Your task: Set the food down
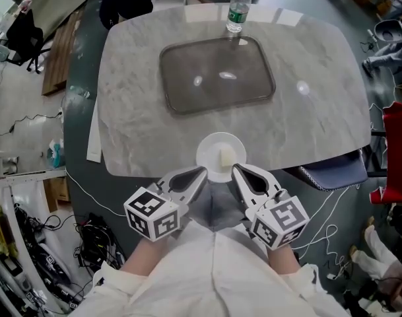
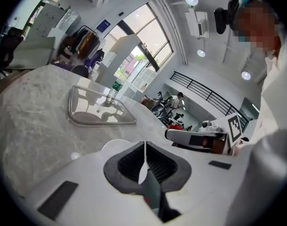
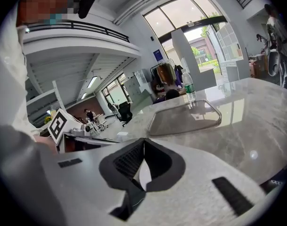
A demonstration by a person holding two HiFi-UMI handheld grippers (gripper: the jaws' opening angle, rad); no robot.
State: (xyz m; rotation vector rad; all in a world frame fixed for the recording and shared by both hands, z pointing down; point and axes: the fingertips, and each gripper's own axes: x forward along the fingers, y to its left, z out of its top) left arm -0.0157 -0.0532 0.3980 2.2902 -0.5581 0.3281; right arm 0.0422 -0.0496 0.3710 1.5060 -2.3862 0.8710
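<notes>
A small white plate point(image 1: 208, 146) carrying a pale piece of food point(image 1: 225, 156) sits at the near edge of the marble table point(image 1: 134, 131). My left gripper point(image 1: 199, 172) is shut on the plate's near-left rim, and my right gripper point(image 1: 235, 169) is shut on its near-right rim. In the left gripper view the left gripper point(image 2: 144, 147) pinches a thin white edge, with the plate point(image 2: 116, 146) showing just beyond. The right gripper point(image 3: 143, 147) likewise has a white sliver between its closed jaws. Whether the plate rests on the table or hovers, I cannot tell.
An empty grey tray point(image 1: 217, 78) lies in the table's middle, with a water bottle point(image 1: 238, 6) upright at its far edge. A blue-grey seat point(image 1: 333, 174) pokes out under the table's right side. Cables point(image 1: 88, 233) litter the floor at left.
</notes>
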